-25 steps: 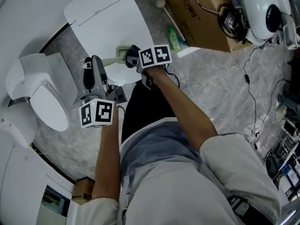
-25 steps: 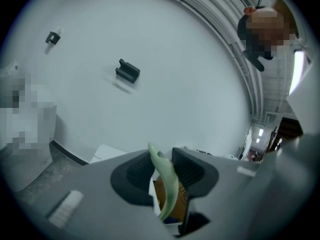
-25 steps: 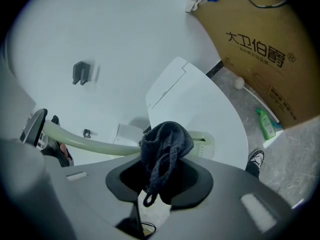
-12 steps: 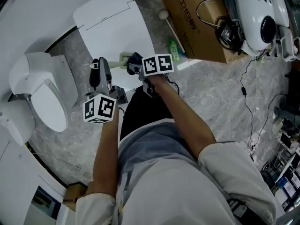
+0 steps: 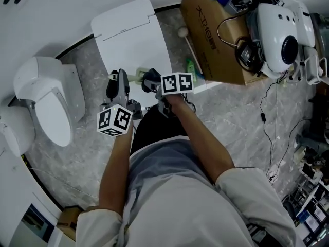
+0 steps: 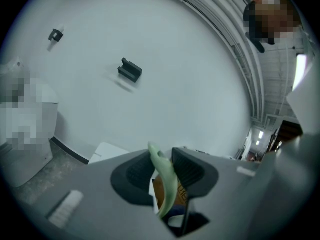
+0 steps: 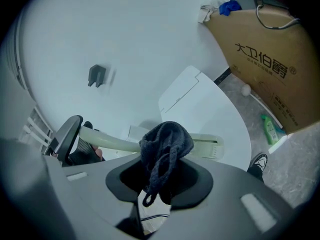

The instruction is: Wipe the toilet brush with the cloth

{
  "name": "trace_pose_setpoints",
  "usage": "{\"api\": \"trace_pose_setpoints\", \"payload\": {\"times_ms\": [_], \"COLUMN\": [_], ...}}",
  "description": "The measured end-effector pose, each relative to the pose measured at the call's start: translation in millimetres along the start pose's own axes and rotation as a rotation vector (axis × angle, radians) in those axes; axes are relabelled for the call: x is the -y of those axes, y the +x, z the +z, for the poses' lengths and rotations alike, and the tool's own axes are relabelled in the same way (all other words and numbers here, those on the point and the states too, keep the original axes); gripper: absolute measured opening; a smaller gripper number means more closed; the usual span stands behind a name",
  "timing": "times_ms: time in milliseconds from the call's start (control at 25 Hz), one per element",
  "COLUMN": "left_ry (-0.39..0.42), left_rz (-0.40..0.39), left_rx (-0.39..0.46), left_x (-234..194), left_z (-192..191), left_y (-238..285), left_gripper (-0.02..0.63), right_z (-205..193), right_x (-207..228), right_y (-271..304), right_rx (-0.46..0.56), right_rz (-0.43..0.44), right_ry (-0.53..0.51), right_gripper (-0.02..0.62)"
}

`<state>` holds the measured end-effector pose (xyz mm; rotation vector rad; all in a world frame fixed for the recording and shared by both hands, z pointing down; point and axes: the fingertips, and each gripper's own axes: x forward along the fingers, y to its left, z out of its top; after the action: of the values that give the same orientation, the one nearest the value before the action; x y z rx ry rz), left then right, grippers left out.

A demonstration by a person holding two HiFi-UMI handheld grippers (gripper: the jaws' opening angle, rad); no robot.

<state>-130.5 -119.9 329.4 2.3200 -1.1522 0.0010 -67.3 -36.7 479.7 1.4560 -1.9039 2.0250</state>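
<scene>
The pale green toilet brush (image 5: 136, 75) is held level above the white lid. My left gripper (image 5: 120, 82) is shut on its handle (image 6: 164, 178), which stands as a thin green strip between the jaws. My right gripper (image 5: 152, 81) is shut on a dark blue-grey cloth (image 7: 165, 145). In the right gripper view the cloth is bunched over the middle of the brush (image 7: 112, 142), touching it. The brush's wider end (image 7: 210, 146) sticks out to the cloth's right. The left gripper (image 7: 70, 136) holds the other end.
A white toilet (image 5: 47, 98) stands at the left. A loose white toilet lid (image 5: 128, 32) lies on the grey marble floor under the grippers. A cardboard box (image 5: 213, 32), a green bottle (image 5: 192, 67), a white machine (image 5: 281, 31) and cables (image 5: 267, 107) are at the right.
The head view has shifted, so everything sits lower in the picture. The two grippers stand slightly closer together. Both keep their hold on the brush and the cloth.
</scene>
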Motion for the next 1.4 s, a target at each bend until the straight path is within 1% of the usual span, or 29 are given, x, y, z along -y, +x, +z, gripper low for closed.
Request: {"api": "trace_pose_setpoints", "payload": {"times_ms": [400,880,1000,1280,1400], "left_ry": [-0.013,-0.010,-0.010,-0.036,-0.036], "left_rz": [-0.005,-0.028,-0.032,-0.038,-0.038], "left_rx": [0.005,-0.009,-0.011,-0.017,-0.017], "left_x": [-1,-3,-2,-3,-4], "left_z": [1,5,5,6,6], "left_y": [-1,2,4,1,1], "left_gripper": [0.000,0.000,0.000,0.000,0.000], "right_z": [4,11,13,18,18], "right_x": [-24,-59,-69,-94,-102], "right_y": [-12,-24,-29,-38,-39], "right_rx": [0.012,0.044,0.060,0.070,0.069], "right_rz": [0.025,0.053,0.075,0.112,0.123], "right_ry": [-0.018,-0.035,-0.033,-0.068,-0.084], "right_gripper": [0.105,0.106,0.106,0.106,0.106]}}
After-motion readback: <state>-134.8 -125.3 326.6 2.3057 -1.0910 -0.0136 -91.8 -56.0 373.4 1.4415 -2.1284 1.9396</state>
